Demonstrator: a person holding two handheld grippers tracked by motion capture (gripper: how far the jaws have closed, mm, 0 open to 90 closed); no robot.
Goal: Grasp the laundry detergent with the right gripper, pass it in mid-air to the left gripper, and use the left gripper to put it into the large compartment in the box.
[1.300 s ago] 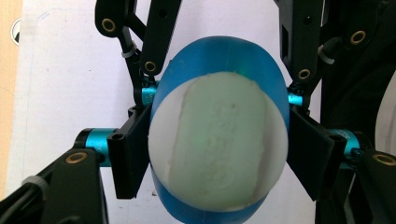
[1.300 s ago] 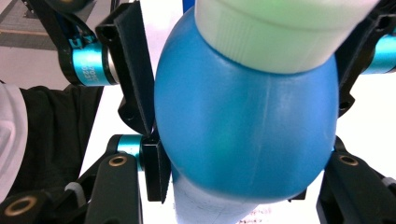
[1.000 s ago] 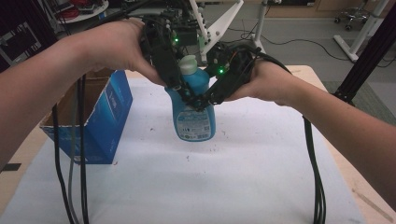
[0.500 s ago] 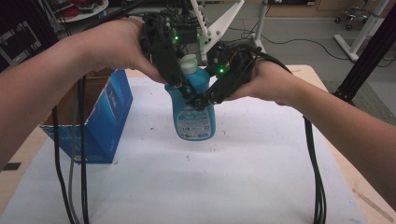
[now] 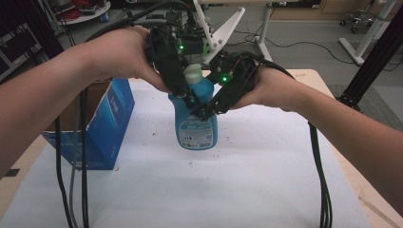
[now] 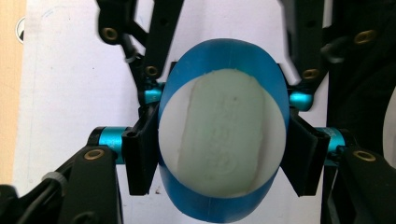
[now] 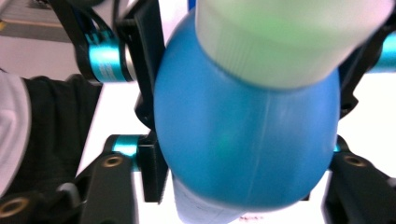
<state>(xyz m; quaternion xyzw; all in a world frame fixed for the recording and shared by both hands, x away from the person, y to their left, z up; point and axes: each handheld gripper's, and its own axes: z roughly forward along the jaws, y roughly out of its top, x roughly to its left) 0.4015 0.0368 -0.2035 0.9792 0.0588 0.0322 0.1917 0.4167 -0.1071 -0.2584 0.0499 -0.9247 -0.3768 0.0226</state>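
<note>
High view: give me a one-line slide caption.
Two hand-held grippers, left gripper and right gripper, flank an upright blue bottle beside an open blue box.

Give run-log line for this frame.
bottle: upright on table | left gripper: shut on bottle, closing | right gripper: at bottle, opening | box: left

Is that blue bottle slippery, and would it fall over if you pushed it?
The blue bottle looks smooth and rounded, so probably a bit slippery. It stands tall on a narrow base, so a push near its pale cap would likely tip it.
</note>
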